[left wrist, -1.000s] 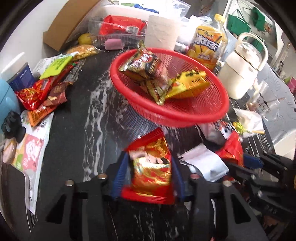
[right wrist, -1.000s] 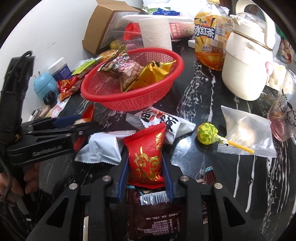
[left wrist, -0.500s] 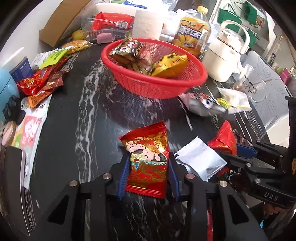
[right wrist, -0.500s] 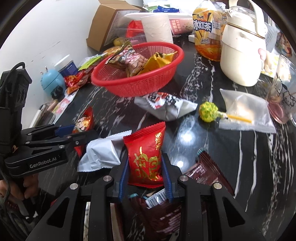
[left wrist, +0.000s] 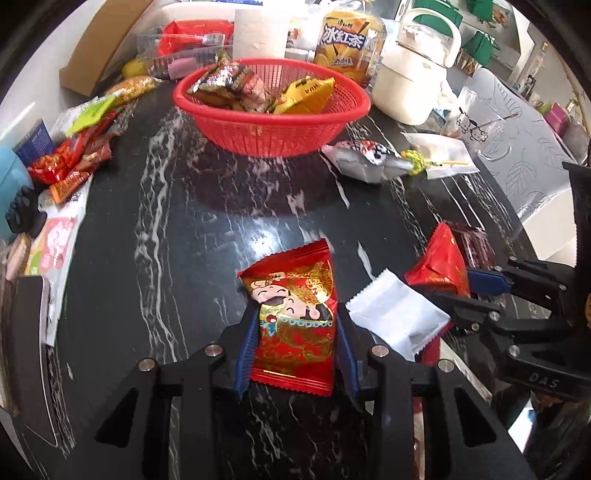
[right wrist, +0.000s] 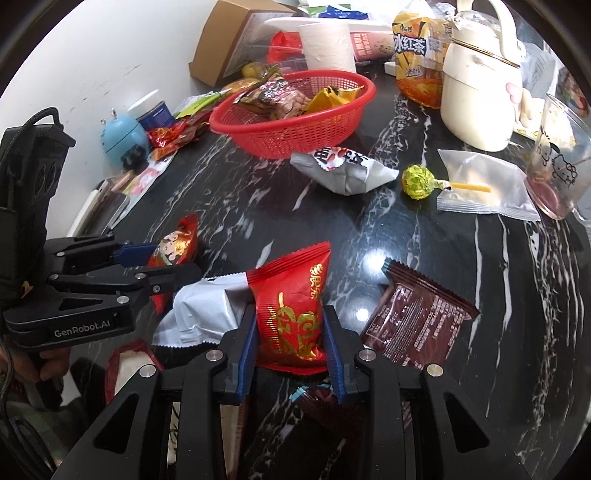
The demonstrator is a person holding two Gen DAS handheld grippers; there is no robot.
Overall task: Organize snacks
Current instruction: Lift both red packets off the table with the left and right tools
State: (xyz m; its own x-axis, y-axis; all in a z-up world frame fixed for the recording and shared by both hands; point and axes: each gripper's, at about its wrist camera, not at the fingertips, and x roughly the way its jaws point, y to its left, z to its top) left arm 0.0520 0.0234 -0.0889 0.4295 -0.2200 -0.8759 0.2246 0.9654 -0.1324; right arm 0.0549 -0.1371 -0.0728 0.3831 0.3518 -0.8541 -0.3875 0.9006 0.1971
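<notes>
Currently both grippers are loaded. Left gripper [left wrist: 295, 354] is clamped on a red cartoon pack [left wrist: 293, 314], blue pads pressing both long edges, pack low over the black marble table [left wrist: 166, 229]. Right gripper [right wrist: 290, 343] is clamped on a red gold-print pack [right wrist: 291, 310], same kind of grip, also low over the table.

Between the two: a white pouch [right wrist: 199, 314] lies flat, touching the gold-print pack's left side in the right view. A brown pack [right wrist: 417, 321] lies just right of the right gripper, another dark wrapper partly under its fingers.

Red basket [left wrist: 271, 114] sits well ahead of both, already holding several snacks, brown and yellow wrappers sticking above the rim. On the line from the right gripper to the basket: a silver pack [right wrist: 343, 170] just in front of the basket wall, a green lollipop [right wrist: 419, 181] beside it, stick over a clear bag [right wrist: 484, 188].

Behind basket: paper roll [left wrist: 260, 31], iced-tea bottle [left wrist: 347, 44], cream kettle [left wrist: 410, 81], cardboard box [right wrist: 225, 44]. Left of basket: loose pile of small red and green wrappers [left wrist: 74, 155], near a blue round gadget [right wrist: 122, 136]. Glass cup [right wrist: 557, 158] at far right.
</notes>
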